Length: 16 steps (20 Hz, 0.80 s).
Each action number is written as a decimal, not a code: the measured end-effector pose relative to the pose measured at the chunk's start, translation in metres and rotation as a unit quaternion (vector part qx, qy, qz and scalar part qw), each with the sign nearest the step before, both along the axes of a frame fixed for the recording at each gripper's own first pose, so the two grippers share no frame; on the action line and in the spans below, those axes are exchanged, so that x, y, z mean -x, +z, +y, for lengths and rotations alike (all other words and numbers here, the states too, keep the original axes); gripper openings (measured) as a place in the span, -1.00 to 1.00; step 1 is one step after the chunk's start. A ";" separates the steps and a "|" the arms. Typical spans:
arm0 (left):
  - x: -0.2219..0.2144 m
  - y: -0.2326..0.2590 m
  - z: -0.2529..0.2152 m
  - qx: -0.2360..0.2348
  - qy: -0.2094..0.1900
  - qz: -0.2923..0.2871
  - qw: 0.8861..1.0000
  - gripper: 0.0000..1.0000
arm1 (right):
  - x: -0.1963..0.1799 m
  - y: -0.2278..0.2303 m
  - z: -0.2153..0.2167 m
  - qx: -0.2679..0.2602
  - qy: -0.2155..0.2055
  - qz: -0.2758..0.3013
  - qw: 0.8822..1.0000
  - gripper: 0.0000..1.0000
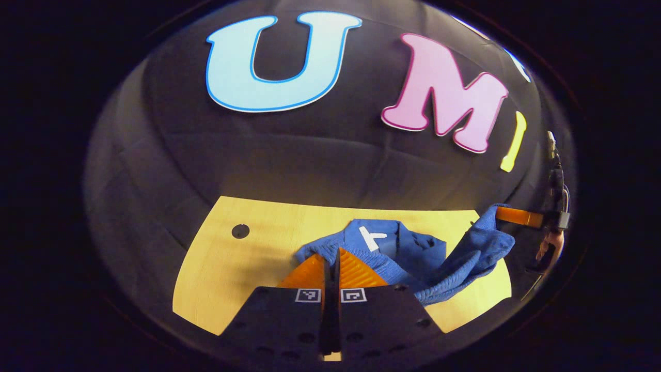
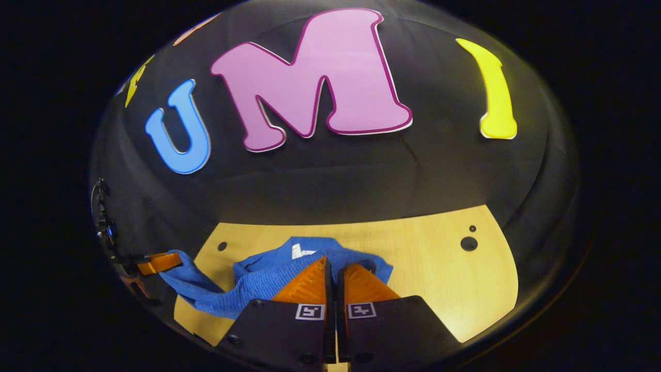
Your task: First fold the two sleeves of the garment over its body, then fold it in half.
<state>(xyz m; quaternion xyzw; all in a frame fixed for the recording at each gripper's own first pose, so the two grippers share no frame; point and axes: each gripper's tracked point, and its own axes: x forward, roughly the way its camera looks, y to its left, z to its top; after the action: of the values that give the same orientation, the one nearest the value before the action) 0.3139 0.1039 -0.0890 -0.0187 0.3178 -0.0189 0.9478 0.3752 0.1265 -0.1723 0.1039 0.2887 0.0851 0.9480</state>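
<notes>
Both the left hand-held gripper [image 1: 334,258] and the right hand-held gripper [image 2: 333,268] are pinched closed on the blue garment [image 1: 413,253], lifted off the table [image 1: 248,258], so uneven pulling could bunch the fold or slip the cloth free.

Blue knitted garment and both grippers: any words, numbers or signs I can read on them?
No readable text.
White tag at the neck of the blue knitted garment: dark mark, too blurred to read.
Square black-and-white markers on the left gripper and right gripper: coded patterns, no words.
</notes>
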 end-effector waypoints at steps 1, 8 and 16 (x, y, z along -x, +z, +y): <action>-0.016 -0.012 0.008 0.018 0.022 0.006 1.000 -1.00 | -0.018 -0.018 -0.005 0.010 -0.010 0.009 1.000 -0.96; -0.060 -0.081 0.016 -0.127 0.029 0.126 0.983 -0.89 | -0.060 -0.182 -0.002 0.040 0.017 0.127 0.991 -0.90; -0.073 -0.054 -0.012 -0.087 0.032 0.056 0.994 0.65 | -0.083 -0.141 -0.003 0.030 0.012 0.034 0.999 0.92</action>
<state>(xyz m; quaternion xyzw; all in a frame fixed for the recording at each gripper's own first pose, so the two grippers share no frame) 0.3869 0.0916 -0.1427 0.0523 0.3700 0.0400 0.9267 0.4582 0.1235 -0.3133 0.0745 0.3242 0.0846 0.9393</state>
